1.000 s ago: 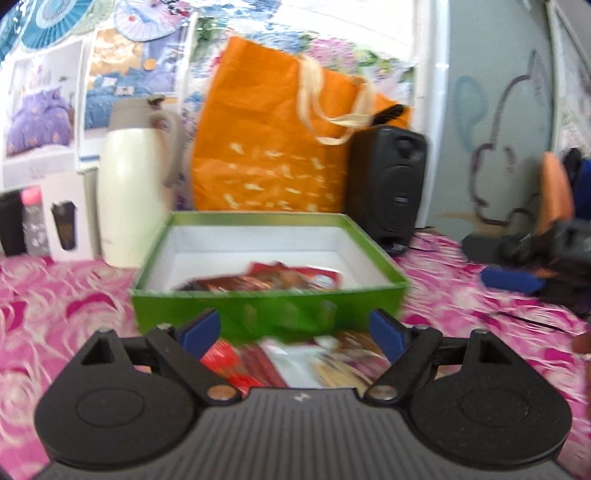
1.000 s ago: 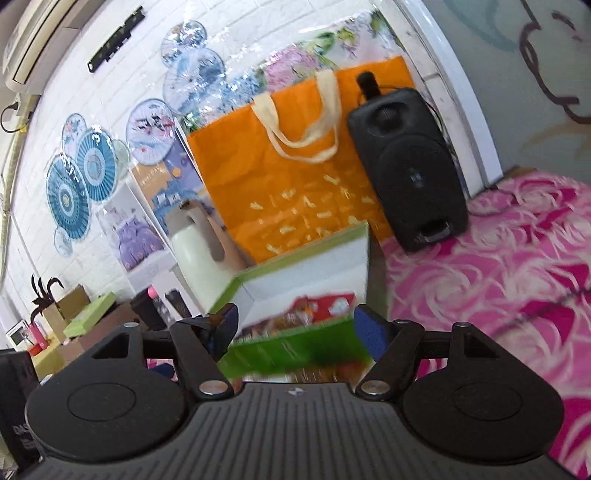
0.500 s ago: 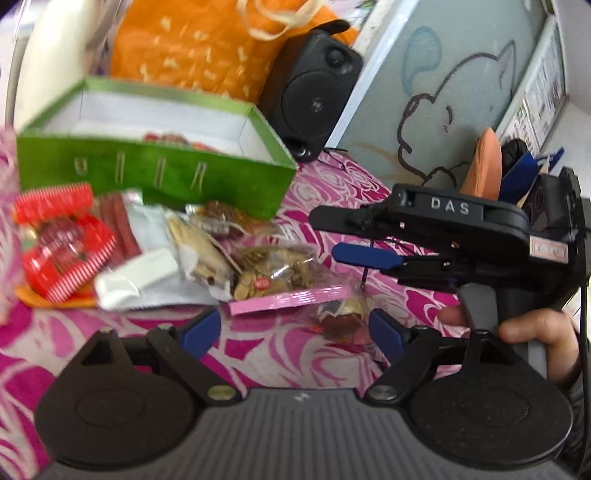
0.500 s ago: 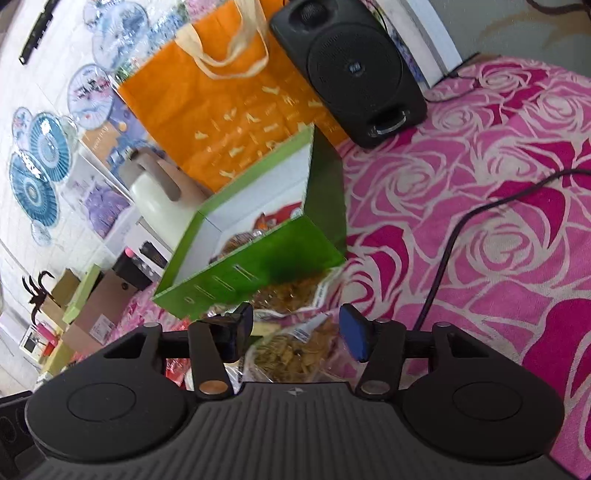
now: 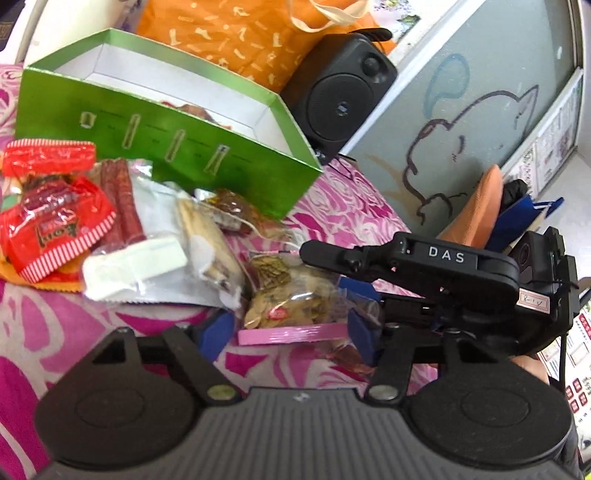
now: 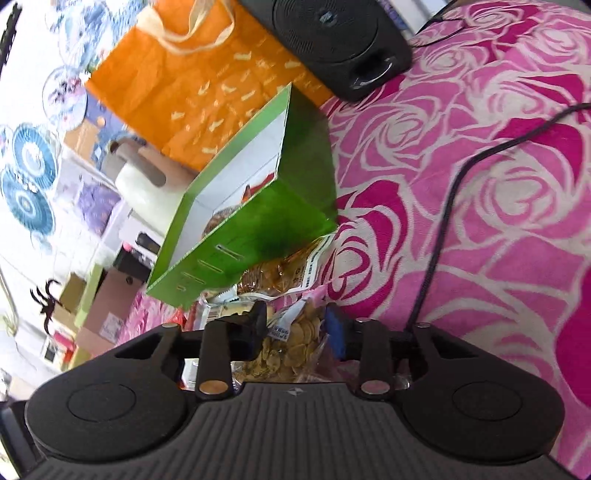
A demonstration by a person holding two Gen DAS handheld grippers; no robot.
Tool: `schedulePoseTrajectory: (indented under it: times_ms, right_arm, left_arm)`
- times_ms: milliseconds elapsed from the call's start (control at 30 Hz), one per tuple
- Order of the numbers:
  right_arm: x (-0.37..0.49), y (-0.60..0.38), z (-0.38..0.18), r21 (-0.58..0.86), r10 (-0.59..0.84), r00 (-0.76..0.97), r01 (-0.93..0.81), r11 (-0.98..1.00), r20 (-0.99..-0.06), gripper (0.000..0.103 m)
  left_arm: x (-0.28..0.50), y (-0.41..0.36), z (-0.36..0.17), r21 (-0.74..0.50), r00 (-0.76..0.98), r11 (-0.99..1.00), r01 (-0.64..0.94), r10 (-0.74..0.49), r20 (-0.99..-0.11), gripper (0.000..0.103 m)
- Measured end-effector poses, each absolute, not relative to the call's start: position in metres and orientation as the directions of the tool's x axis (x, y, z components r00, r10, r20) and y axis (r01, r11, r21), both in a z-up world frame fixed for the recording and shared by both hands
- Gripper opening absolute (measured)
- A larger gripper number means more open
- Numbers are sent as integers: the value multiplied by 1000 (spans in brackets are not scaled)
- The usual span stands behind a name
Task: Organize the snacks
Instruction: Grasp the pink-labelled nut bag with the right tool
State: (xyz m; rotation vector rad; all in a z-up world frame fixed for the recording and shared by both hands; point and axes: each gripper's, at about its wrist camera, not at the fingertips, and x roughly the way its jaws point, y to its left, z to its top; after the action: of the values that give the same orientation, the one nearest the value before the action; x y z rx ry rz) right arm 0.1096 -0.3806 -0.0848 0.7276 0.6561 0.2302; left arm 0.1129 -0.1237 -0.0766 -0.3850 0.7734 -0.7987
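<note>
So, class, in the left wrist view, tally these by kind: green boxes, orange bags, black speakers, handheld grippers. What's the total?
green box: 1
orange bag: 1
black speaker: 1
Grippers: 2, the left gripper and the right gripper, both closing with a snack packet between the jaws
Total: 5

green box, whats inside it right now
The green box is open. Over its front wall, the left wrist view shows a sliver of a red-brown snack packet on the white floor. The wall hides the rest of the floor, so any other contents cannot be seen.
</note>
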Motion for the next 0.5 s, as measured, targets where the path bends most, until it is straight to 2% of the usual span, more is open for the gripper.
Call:
schedulePoseTrajectory:
  times_ms: [100,167,267,333,433,500]
  right_arm:
    - [96,-380,-77,677,397,804,10,736,-443,54]
    - [90,-379,-73,680,403,812,-10,733,-423,43]
    - [90,-373,-63,658,427,814,-75,749,-394,38]
    - [94,-366,-56,637,440,807,-106,764,-394,36]
    - [97,-353,-47,605,462,792,-151,782,-399,26]
    - [94,-344,-40,573,468,791,-186,798,-395,24]
  left_arm:
    - [106,-120,-74,-584,439,634,507,-773,-459,56]
    - [102,-118,-71,-582,439,629,515,-777,-452,56]
    - [98,-117,-64,-563,464,635,529,-772,-435,55]
    - [97,-116,-61,-548,479,644,533,-764,-432,55]
    - [98,-112,-61,-561,482,643,522,-765,-427,56]
    - [99,-108,-61,-565,484,636,525,-770,-416,58]
